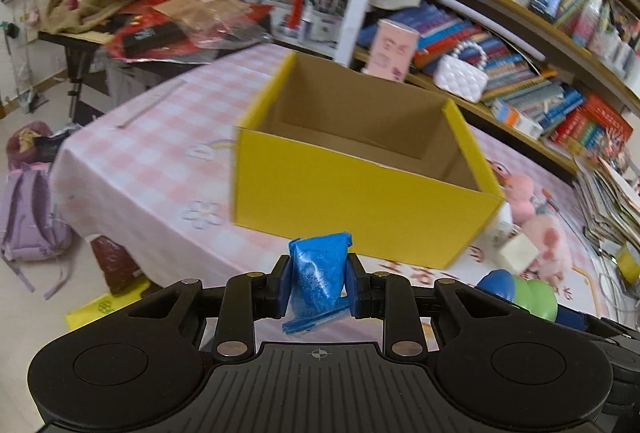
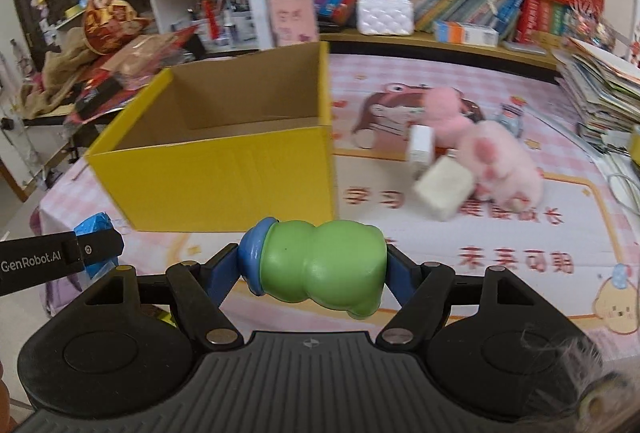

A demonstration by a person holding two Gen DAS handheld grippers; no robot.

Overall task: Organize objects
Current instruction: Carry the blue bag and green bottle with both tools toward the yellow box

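While both loads hang just short of the yellow box (image 1: 360, 193), left gripper (image 1: 319, 283) pinching a blue packet (image 1: 319, 277), right gripper (image 2: 316, 267) clamping a green toy (image 2: 324, 267), carry each over its seemingly empty hollow before releasing.

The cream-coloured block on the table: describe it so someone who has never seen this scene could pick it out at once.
Start at the open yellow box on the pink checked tablecloth. To its right in the right wrist view lies a pink plush toy, and the cream block lies tilted against the plush's near side. Unlike the smaller, brighter white block just behind it, it is duller, larger and nearer the camera.
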